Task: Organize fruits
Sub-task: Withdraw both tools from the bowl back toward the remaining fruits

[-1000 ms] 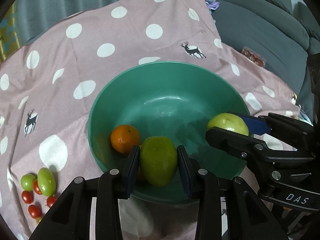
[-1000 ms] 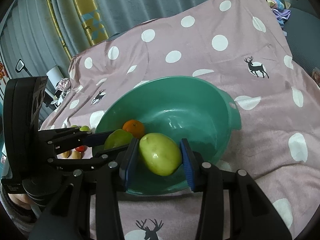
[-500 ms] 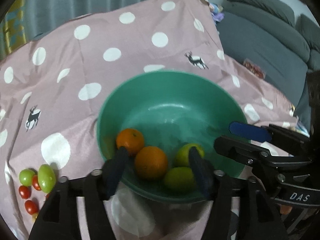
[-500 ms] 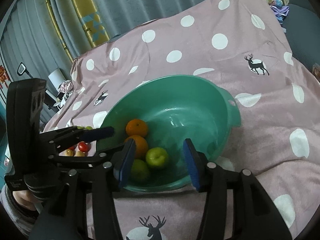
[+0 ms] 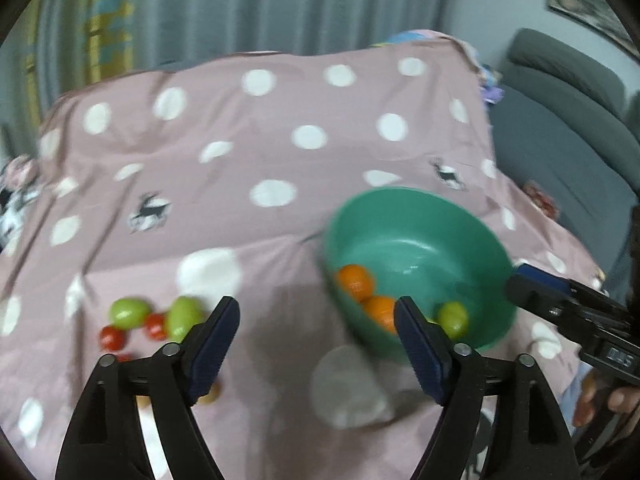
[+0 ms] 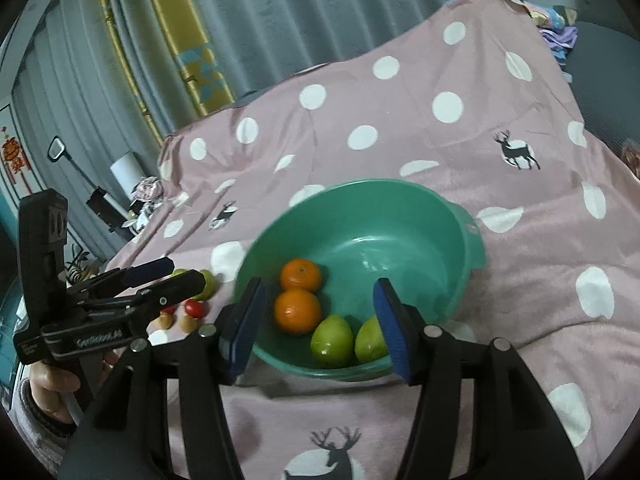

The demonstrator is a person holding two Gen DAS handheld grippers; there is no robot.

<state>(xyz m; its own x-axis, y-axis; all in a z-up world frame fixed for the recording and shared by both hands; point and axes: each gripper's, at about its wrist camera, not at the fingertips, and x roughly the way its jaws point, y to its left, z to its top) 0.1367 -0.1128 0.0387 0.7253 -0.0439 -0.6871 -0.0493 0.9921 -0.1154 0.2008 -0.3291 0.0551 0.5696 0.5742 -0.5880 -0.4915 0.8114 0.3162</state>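
A green bowl (image 6: 420,208) sits on the pink dotted cloth and holds two oranges (image 6: 298,310) and two green fruits (image 6: 332,340). It also shows in the left wrist view (image 5: 424,220), at the right. My right gripper (image 6: 318,328) is open and empty, just in front of the bowl's near rim. My left gripper (image 5: 316,344) is open and empty, above the cloth left of the bowl. Left of it lie green fruits (image 5: 182,316) and small red tomatoes (image 5: 112,338) on the cloth.
A grey sofa (image 5: 568,128) stands to the right of the table. Curtains (image 6: 280,12) hang behind it. Small brown fruits (image 6: 166,322) lie near the tomatoes. The cloth drops off at the table's edges.
Both grippers opened and let their green fruits drop into the bowl. Both have drawn back, and the left gripper has swung left toward the loose fruit on the cloth.
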